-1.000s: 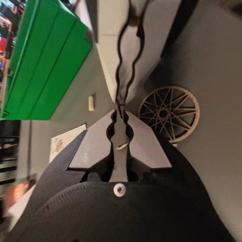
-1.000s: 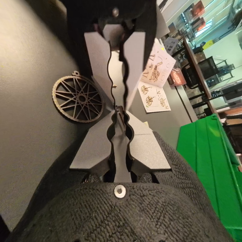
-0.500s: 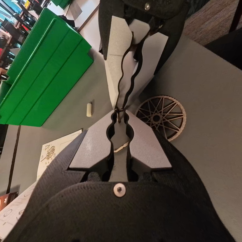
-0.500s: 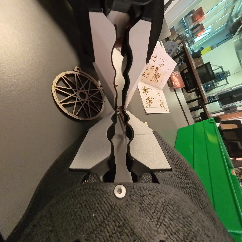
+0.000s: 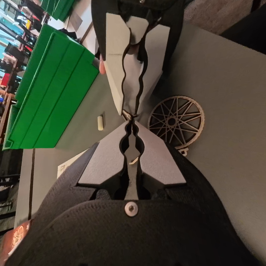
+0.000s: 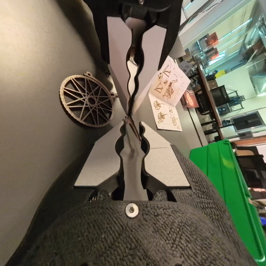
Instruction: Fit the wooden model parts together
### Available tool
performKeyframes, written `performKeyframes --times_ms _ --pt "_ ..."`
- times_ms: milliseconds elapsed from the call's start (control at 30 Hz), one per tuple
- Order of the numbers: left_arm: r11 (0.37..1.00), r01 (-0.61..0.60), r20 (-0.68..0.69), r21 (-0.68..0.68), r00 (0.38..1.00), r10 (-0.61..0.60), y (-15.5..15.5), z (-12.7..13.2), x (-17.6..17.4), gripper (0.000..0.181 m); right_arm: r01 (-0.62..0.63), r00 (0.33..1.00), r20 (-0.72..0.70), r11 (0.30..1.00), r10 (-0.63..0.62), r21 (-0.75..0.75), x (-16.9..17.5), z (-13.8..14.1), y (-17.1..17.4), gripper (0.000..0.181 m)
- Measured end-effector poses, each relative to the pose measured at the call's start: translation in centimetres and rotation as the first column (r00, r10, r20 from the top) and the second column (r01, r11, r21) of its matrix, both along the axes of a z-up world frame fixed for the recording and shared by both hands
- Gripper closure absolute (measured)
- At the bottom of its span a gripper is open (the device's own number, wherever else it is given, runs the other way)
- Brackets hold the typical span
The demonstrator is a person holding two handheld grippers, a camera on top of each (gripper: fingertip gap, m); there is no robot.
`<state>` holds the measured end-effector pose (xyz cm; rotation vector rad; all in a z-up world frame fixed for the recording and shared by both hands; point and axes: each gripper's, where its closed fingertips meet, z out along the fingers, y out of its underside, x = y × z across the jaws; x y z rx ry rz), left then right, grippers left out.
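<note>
A small, thin dark wooden part [image 6: 133, 127] hangs in the air between the two grippers, which face each other tip to tip above the grey table [image 5: 215, 100]. My left gripper [image 5: 131, 123] is shut on this part; in the right wrist view it [image 6: 130, 113] comes in from the top. My right gripper [image 6: 132, 124] is open, its fingertips standing apart on either side of the part. In the left wrist view the right gripper [image 5: 129, 114] shows a gap at its tips. A spoked wooden wheel [image 5: 175, 120] lies flat on the table beside them [image 6: 87, 100].
A green bin [image 5: 54, 89] stands on the table to one side [image 6: 224, 179]. An open instruction booklet [image 6: 167, 100], a small pale cylinder [image 5: 100, 123], a wood sliver [image 5: 133, 161] and a brown box [image 6: 188, 99] also lie on the table. Shelves and desks fill the background. Less than 4 cm separates the two grippers' tips. From the left gripper's tips to the spoked wooden wheel [image 5: 175, 120] is close to 5 centimeters. Look for it in the right wrist view [image 6: 85, 98] too.
My right gripper's jaws have opened and let go of the small wooden part. My left gripper stays shut on it. Both views shifted slightly.
</note>
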<state>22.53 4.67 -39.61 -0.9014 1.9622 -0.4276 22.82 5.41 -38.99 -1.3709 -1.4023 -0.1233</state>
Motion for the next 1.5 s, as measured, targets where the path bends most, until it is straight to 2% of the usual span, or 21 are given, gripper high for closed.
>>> performKeyframes --times_ms 200,267,333,500,633,700,800,933,1167,1333,1433,1500 --pt "1.000 0.027 -0.019 0.009 0.999 -0.027 0.3 -0.6 -0.3 0.181 -0.063 0.998 0.025 0.998 0.063 -0.016 0.0 -0.1 -0.3 0.160" --pt "1.000 0.018 0.002 0.014 1.000 -0.018 0.4 -0.4 -0.2 0.181 -0.050 0.997 0.053 0.998 0.053 -0.049 0.3 -0.7 -0.1 0.172" --pt "1.000 0.014 0.022 -0.009 1.000 -0.014 0.2 0.0 -0.1 0.181 -0.050 0.998 0.035 0.997 0.052 -0.057 0.2 -0.6 0.0 0.173" --pt "0.995 -0.028 -0.009 -0.094 1.000 0.028 0.5 -0.5 -0.2 0.156 -0.039 0.999 0.009 0.998 0.040 -0.057 -0.2 -0.4 0.1 0.173" --pt "0.999 -0.036 -0.016 0.001 0.999 0.036 0.8 -0.7 -0.1 0.179 -0.038 0.999 0.003 0.998 0.039 -0.058 -0.5 -0.4 0.1 0.173" --pt "0.999 -0.032 -0.022 0.018 0.999 0.032 0.9 -0.7 -0.1 0.179 -0.067 0.998 -0.017 0.995 0.066 -0.071 -0.6 -0.2 -0.2 0.168" --pt "0.999 0.001 -0.020 -0.032 1.000 -0.001 0.7 -0.4 -0.3 0.180 -0.078 0.997 -0.002 0.991 0.078 -0.112 -0.3 -0.2 -0.3 0.153" --pt "0.996 0.068 -0.023 -0.060 0.997 -0.069 0.1 -0.6 -0.5 0.180 -0.136 0.990 0.009 0.973 0.140 -0.185 -0.7 -0.9 -0.8 0.171" --pt "0.996 0.058 -0.004 -0.074 0.998 -0.058 0.3 -0.8 -0.5 0.180 -0.154 0.988 -0.062 0.959 0.143 -0.238 -1.1 -0.7 -0.6 0.175" --pt "0.983 0.093 0.029 -0.158 0.996 -0.089 -0.5 0.1 -0.7 0.157 -0.163 0.986 -0.080 0.951 0.147 -0.261 -1.1 -0.6 -0.6 0.181" --pt "0.983 0.093 0.024 -0.161 0.996 -0.091 -0.6 0.1 -0.7 0.159 -0.164 0.986 -0.088 0.947 0.145 -0.277 -1.0 -0.5 -0.5 0.181" --pt "0.984 0.087 0.034 -0.155 0.996 -0.082 -0.6 0.2 -0.6 0.168 -0.159 0.986 -0.094 0.944 0.138 -0.290 -1.0 -0.5 -0.4 0.181"
